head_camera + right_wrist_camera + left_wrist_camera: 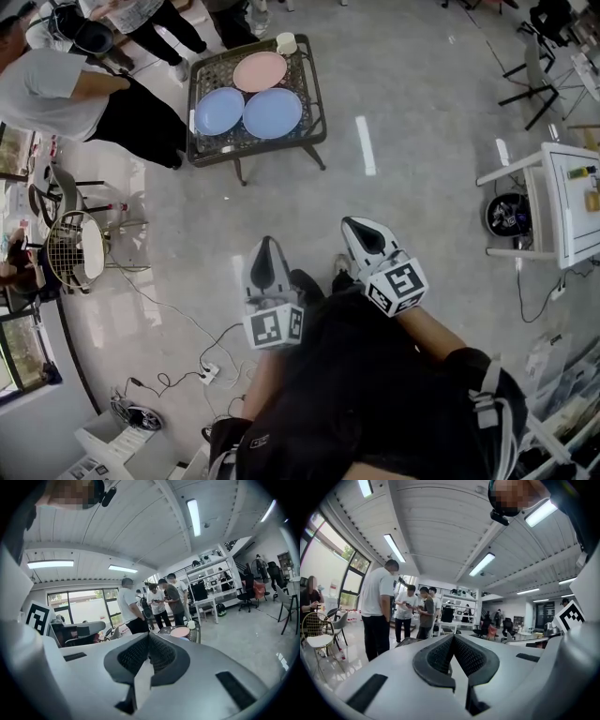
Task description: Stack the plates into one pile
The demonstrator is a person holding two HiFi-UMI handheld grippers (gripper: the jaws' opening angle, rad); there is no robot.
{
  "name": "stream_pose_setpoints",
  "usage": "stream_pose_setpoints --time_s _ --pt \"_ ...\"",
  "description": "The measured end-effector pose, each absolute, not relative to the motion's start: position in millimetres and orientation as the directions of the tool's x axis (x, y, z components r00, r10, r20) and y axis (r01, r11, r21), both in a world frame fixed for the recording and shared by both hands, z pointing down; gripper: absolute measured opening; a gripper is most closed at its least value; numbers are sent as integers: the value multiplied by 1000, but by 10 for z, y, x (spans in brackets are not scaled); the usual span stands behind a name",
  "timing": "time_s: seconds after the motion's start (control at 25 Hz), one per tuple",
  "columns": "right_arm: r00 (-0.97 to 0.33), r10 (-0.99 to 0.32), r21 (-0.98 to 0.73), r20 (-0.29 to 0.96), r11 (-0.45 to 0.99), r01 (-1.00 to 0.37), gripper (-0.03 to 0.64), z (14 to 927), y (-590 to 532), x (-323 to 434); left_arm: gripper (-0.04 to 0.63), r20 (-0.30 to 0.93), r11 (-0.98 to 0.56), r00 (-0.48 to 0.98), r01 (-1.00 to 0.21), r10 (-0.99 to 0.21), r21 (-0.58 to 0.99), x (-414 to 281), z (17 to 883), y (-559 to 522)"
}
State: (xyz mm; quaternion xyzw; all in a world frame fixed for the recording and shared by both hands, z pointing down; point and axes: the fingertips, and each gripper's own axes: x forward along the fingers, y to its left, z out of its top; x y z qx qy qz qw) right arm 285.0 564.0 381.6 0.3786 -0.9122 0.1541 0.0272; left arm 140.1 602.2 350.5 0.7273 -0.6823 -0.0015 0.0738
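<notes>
A person stands on the grey floor and holds a tool in each hand. The left gripper (266, 246) has its two jaws pressed together, with nothing between them. The right gripper (357, 227) is pressed together too and pinches nothing. Both point level across the room, toward a low table (314, 84) with a wire top, which stands well apart from them.

Three plates lie flat on that table, close beside each other and not in a pile. The pink plate (260, 71) is at the far side. The two blue plates are nearer: one blue plate (219, 111) on the left and the other blue plate (273, 112) on the right, with their rims meeting or nearly so. A white cup (286, 43) sits at the far corner, just beside the pink plate.

A person in a white shirt (56, 89) stands next to the table on the left. A wire chair (75, 248) is near the left wall.
</notes>
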Motion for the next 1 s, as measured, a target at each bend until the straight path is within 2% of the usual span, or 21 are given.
stream_pose_setpoints --time_s 0.44,1.0 --pt "-743 -644 -276 182 692 -667 9 3938 5272 2771 15 124 -11 25 -994 -992 106 1360 3629 5689" --pt "-746 -635 -259 199 700 -665 9 3957 4194 2451 15 122 4 11 -992 -993 123 1002 3733 4522"
